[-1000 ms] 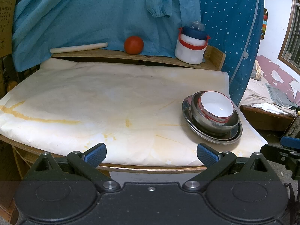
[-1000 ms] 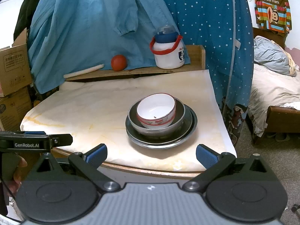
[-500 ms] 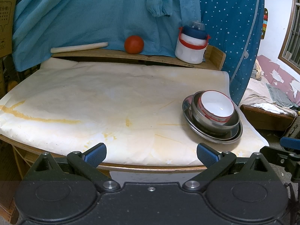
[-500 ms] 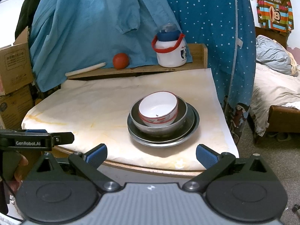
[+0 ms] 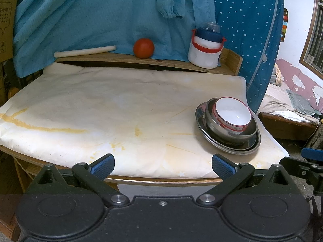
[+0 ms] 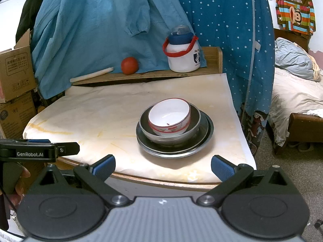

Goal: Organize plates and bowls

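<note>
A white bowl with a red rim [image 6: 169, 119] sits inside a steel bowl [image 6: 191, 130], which rests on stacked steel plates [image 6: 208, 141] at the table's front right. The same white bowl [image 5: 232, 115], steel bowl [image 5: 250, 132] and plates [image 5: 228, 147] show in the left wrist view. My right gripper [image 6: 163, 167] is open and empty, just in front of the table edge, facing the stack. My left gripper [image 5: 163, 166] is open and empty at the front edge, left of the stack. The left gripper also shows in the right wrist view [image 6: 40, 151].
A paper-covered table [image 5: 101, 109] has a raised wooden shelf [image 5: 161, 61] at the back with a white roll [image 5: 84, 50], a red ball [image 5: 143, 48] and a white jug with a blue lid [image 5: 206, 48]. Blue cloth hangs behind. Cardboard boxes [image 6: 16, 74] stand left, a bed [image 6: 292, 98] right.
The right gripper has moved slightly closer to the stack and shifted right. The left gripper has barely moved. Both stay open.
</note>
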Demonstrator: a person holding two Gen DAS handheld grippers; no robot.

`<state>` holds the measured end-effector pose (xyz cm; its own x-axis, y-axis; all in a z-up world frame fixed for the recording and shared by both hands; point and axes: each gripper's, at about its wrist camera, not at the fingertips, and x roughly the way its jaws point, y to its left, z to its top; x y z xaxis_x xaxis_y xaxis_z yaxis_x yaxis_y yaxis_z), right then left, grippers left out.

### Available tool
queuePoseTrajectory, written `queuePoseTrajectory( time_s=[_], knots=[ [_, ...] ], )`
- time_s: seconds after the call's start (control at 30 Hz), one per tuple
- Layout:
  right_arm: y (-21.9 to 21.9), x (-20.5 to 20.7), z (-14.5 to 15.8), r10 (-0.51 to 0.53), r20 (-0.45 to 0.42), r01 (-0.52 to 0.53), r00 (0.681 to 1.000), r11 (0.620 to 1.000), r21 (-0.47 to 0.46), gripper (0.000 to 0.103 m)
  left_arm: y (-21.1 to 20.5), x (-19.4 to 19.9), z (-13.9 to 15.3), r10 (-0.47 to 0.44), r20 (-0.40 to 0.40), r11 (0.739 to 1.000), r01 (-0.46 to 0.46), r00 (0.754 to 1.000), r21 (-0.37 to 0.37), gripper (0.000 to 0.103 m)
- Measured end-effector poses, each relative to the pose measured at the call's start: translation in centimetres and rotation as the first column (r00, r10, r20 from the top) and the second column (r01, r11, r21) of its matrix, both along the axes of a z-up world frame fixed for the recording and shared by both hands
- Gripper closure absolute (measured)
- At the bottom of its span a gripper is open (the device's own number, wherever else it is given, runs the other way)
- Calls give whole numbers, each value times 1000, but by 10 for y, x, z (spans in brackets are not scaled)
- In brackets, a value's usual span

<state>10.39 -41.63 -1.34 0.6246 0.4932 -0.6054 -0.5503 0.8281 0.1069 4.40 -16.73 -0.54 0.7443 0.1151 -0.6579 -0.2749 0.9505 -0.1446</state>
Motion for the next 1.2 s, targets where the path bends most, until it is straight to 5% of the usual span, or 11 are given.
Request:
queuePoseTrajectory(
  time_s=[1.2],
  knots=[
    [-1,0,0,0,0,0,1000,1000,0,0,0,-4,0,-8,11,1000,8,1000,-1,1]
  ],
)
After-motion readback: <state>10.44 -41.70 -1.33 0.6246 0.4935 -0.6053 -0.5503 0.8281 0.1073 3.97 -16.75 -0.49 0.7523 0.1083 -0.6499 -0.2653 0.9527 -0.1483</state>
